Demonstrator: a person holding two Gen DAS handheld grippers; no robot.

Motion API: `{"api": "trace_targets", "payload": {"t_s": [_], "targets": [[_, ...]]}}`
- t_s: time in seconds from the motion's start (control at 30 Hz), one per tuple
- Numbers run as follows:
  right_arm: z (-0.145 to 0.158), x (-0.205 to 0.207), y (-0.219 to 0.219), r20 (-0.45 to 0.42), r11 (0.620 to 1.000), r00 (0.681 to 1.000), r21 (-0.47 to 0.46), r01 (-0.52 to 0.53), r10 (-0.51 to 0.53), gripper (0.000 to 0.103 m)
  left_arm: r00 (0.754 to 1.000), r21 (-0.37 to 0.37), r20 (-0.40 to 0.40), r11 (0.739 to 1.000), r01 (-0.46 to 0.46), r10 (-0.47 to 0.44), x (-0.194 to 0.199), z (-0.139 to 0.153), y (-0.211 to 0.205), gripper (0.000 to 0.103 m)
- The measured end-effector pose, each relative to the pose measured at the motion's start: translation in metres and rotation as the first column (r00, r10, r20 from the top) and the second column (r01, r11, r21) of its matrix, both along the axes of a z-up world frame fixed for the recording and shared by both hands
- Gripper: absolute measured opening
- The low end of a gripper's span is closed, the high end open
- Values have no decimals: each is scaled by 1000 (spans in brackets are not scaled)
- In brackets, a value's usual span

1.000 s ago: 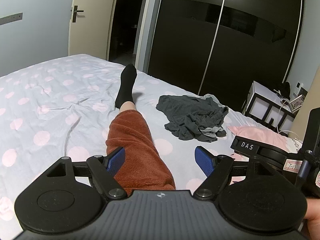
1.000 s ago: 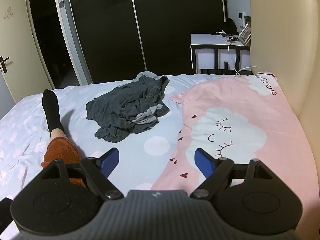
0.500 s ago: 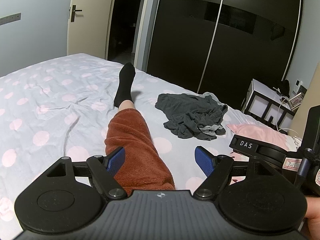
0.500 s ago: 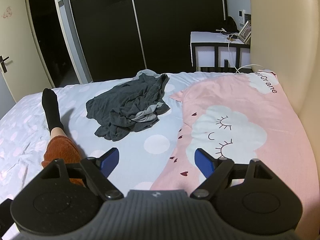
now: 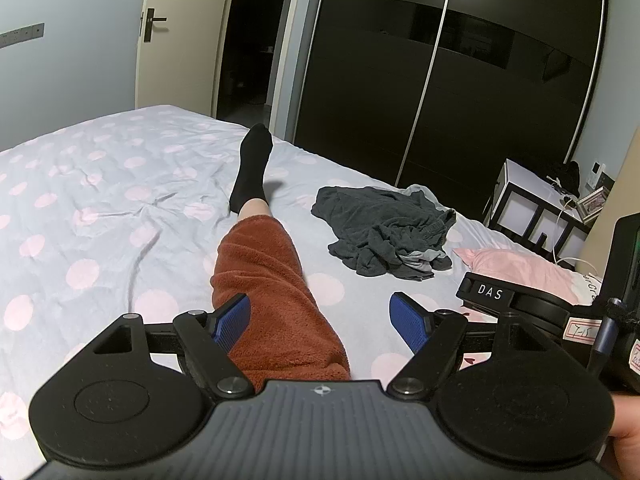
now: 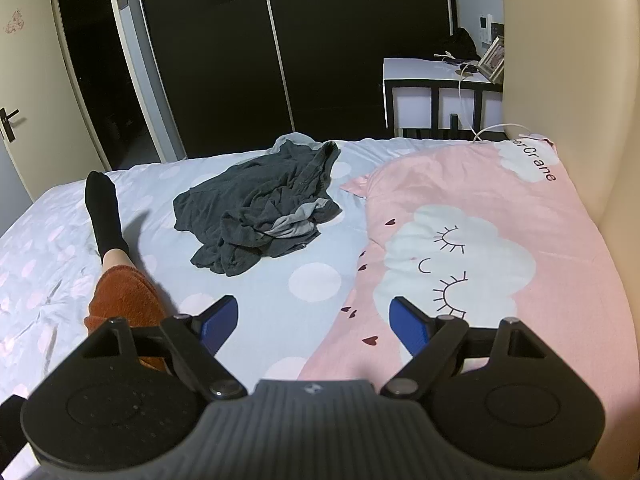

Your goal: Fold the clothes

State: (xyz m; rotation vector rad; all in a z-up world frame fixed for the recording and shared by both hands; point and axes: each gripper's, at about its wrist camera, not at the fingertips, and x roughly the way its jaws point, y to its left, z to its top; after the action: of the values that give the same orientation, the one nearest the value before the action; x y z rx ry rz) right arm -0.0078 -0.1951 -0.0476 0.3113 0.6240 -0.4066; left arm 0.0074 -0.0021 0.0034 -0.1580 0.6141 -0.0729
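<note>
Two grippers hang above a bed, both with jaws spread wide and nothing between the blue pads. The left gripper (image 5: 322, 316) points down over the person's outstretched leg (image 5: 272, 280), which wears a rust-coloured fleece trouser leg and a black sock (image 5: 252, 172). The right gripper (image 6: 314, 320) sits over the seam where the bedsheet meets a pink pillow (image 6: 500, 240) printed with a sleepy cloud face.

The clothes to be folded lie in one crumpled heap: a dark grey garment (image 6: 260, 208) with a lighter grey patch showing near its front edge. It rests on the pale blue bedsheet (image 5: 100, 200) dotted with pink circles, well ahead of both grippers and untouched by either. In the left wrist view the same heap (image 5: 384, 232) lies to the right of the leg, apart from it, and near the pillow's corner. In the right wrist view it sits between the sock and the pillow, close to the far edge of the bed.

Beyond the bed stands a dark wardrobe (image 5: 440, 80) with sliding doors. A white bedside table (image 6: 436, 92) stands at the right, with a picture frame (image 6: 494, 60) and a cable on top. A cream headboard (image 6: 568, 80) rises beside the pillow. Part of the right gripper's body, labelled DAS, shows at the right edge of the left wrist view.
</note>
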Motion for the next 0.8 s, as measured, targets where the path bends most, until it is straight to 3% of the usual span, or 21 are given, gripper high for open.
{"api": "trace_targets", "payload": {"t_s": [0.43, 0.63, 0.8], "targets": [[-3, 3, 1, -3, 999, 1000, 34, -14, 14, 85, 1000, -11, -6, 1000, -1, 1, -1, -1, 5, 91], [-2, 13, 5, -4, 994, 994, 12, -112, 112, 85, 1000, -23, -20, 1000, 1, -1, 1, -5, 8, 91], [-7, 40, -4, -5, 972, 975, 79, -221, 222, 85, 999, 4, -53, 1000, 8, -8, 9, -12, 17, 91]]}}
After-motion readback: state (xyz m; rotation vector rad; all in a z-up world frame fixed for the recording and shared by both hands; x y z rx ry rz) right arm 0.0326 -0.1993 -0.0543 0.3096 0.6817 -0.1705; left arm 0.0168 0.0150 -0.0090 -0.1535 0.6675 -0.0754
